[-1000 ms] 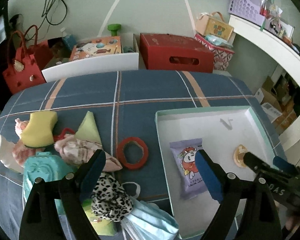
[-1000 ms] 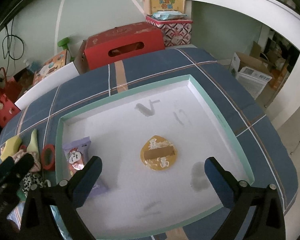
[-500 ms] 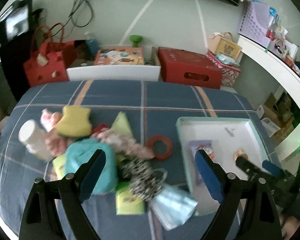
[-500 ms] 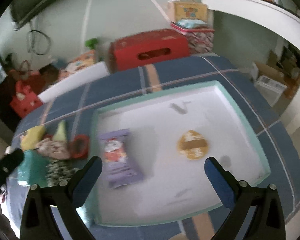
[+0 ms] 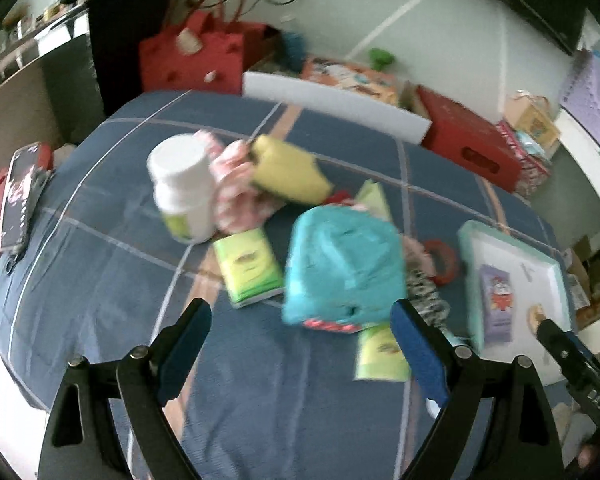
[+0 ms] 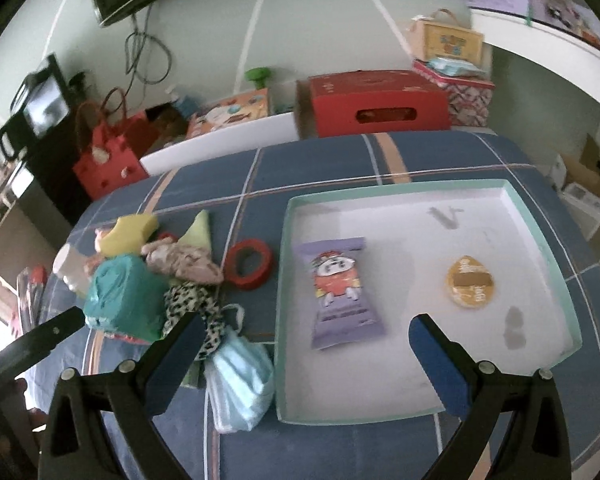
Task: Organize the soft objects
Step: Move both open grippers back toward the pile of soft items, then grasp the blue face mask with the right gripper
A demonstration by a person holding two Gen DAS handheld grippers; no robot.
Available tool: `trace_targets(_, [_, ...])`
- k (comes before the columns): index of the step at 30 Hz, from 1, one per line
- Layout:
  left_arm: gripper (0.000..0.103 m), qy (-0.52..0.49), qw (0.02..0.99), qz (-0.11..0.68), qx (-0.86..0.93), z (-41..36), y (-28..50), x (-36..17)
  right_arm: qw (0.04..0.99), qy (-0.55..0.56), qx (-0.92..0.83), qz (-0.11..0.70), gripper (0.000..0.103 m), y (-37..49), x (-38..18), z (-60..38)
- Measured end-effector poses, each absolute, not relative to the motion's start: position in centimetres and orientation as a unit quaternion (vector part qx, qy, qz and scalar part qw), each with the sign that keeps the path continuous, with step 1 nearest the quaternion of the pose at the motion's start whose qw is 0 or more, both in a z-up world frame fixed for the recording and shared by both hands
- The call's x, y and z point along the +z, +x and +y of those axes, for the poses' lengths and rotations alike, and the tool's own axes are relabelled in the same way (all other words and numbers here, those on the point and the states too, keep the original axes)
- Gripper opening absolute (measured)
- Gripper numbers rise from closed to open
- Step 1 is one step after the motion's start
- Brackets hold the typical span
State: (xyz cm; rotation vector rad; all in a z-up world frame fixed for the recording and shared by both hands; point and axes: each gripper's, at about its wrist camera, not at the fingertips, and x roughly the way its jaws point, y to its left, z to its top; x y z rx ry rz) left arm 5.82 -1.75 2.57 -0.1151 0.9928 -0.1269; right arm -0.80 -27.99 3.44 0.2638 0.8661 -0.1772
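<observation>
A: Where are the soft things?

B: Heaped on the blue plaid cloth [image 6: 324, 168], at about nine o'clock from the white tray [image 6: 540, 216] in the right wrist view. The teal pack [image 5: 342, 268] sits on top, between the left gripper [image 5: 300, 344]'s fingers in its own view, though the gripper hangs above it, not touching.

A: And the jaws?

B: Both spread wide, both empty. The right gripper [image 6: 304, 344] hovers over the tray's near edge, with the purple snack packet [image 6: 340, 292] and the orange round packet [image 6: 469, 283] lying inside.

A: How would the teal pack handle?

B: Light and squashy, I'd judge, with slick film. Pinch it across the narrow middle. The leopard-print scrunchie [image 6: 194, 304] and the face mask [image 6: 240, 380] at five o'clock from it are limp; grab a bunched fold.

A: The white bottle [image 5: 184, 188]?

B: Rigid, so leave it.
</observation>
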Motion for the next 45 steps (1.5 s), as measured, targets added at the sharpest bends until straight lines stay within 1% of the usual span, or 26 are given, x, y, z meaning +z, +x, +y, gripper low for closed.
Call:
trace_targets(5, [0.092,-0.059,0.864,0.496,-0.064,-1.2,5.6,1.3,0.893,0.105,-0.051,0.435,0.103,-0.4,2.7,-25.6])
trace_targets(14, [0.092,-0.009,0.845,0.531,-0.065,-3.5,5.4,-0.9,0.874,0.072,-0.007,0.480,0.103,0.3,0.3,-22.3])
trace_targets(21, [0.092,0.000,0.828,0.557,-0.067,-4.1,5.6,-2.7,0.866,0.043,0.008,0.498,0.102,0.7,-1.0,-21.2])
trace_targets(25, [0.092,-0.008,0.821,0.568,-0.065,-4.0,5.9,-3.2,0.864,0.032,0.019,0.503,0.092,0.9,-1.4,-20.6])
trace_targets(27, [0.092,-0.013,0.818,0.571,-0.066,-3.9,6.0,-3.5,0.862,0.025,0.024,0.506,0.089,0.9,-1.6,-20.3])
trace_targets(35, [0.092,-0.019,0.810,0.582,-0.066,-3.4,6.9,-4.2,0.857,0.013,0.038,0.514,0.089,1.2,-2.3,-19.5])
trace_targets(38, [0.092,-0.019,0.809,0.584,-0.068,-3.4,7.0,-4.4,0.856,0.016,0.046,0.515,0.087,1.2,-2.5,-19.4])
trace_targets(44, [0.092,-0.023,0.807,0.586,-0.066,-3.0,7.2,-4.7,0.852,0.028,0.064,0.520,0.076,1.1,-2.8,-19.2])
trace_targets(45, [0.092,-0.023,0.807,0.586,-0.066,-2.9,7.2,-4.8,0.851,0.029,0.066,0.520,0.072,1.1,-2.9,-19.2])
